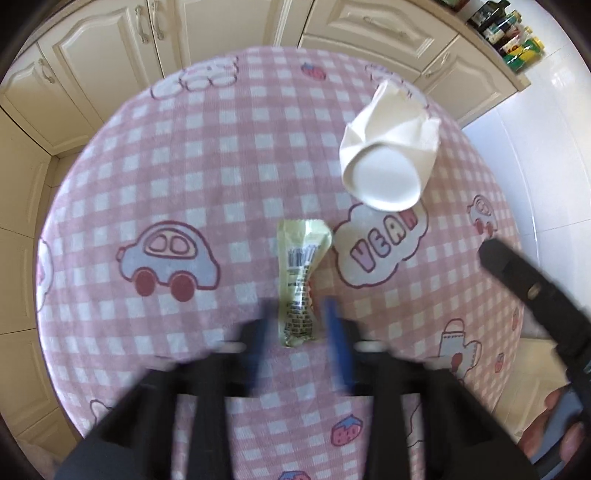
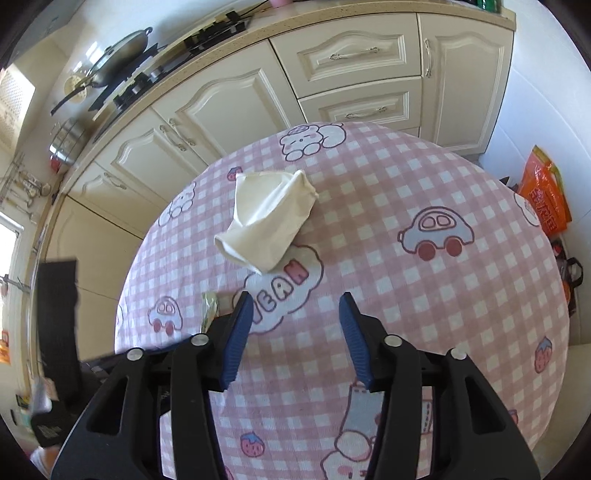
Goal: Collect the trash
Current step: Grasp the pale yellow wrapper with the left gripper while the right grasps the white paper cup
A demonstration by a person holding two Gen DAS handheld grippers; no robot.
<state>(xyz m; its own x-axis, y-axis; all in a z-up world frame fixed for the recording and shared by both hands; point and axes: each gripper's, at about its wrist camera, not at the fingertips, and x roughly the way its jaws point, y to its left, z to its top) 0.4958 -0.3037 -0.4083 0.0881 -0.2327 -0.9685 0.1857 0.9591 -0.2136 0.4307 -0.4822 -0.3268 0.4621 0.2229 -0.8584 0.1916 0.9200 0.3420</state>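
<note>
A pale green snack wrapper (image 1: 300,280) lies on the pink checked tablecloth (image 1: 184,192). My left gripper (image 1: 297,314) is open, motion-blurred, with its blue fingers on either side of the wrapper's near end. A crushed white paper cup (image 1: 388,155) lies on its side beyond and to the right. In the right wrist view my right gripper (image 2: 295,314) is open and empty above the cloth (image 2: 424,295), short of the cup (image 2: 267,225). The wrapper's edge (image 2: 210,306) shows just left of its left finger.
Cream kitchen cabinets (image 2: 221,110) stand behind the round table. A stove with a pan (image 2: 118,55) is on the counter at the left. An orange bag (image 2: 546,195) sits on the floor at the right. Bottles (image 1: 509,33) stand on the counter end.
</note>
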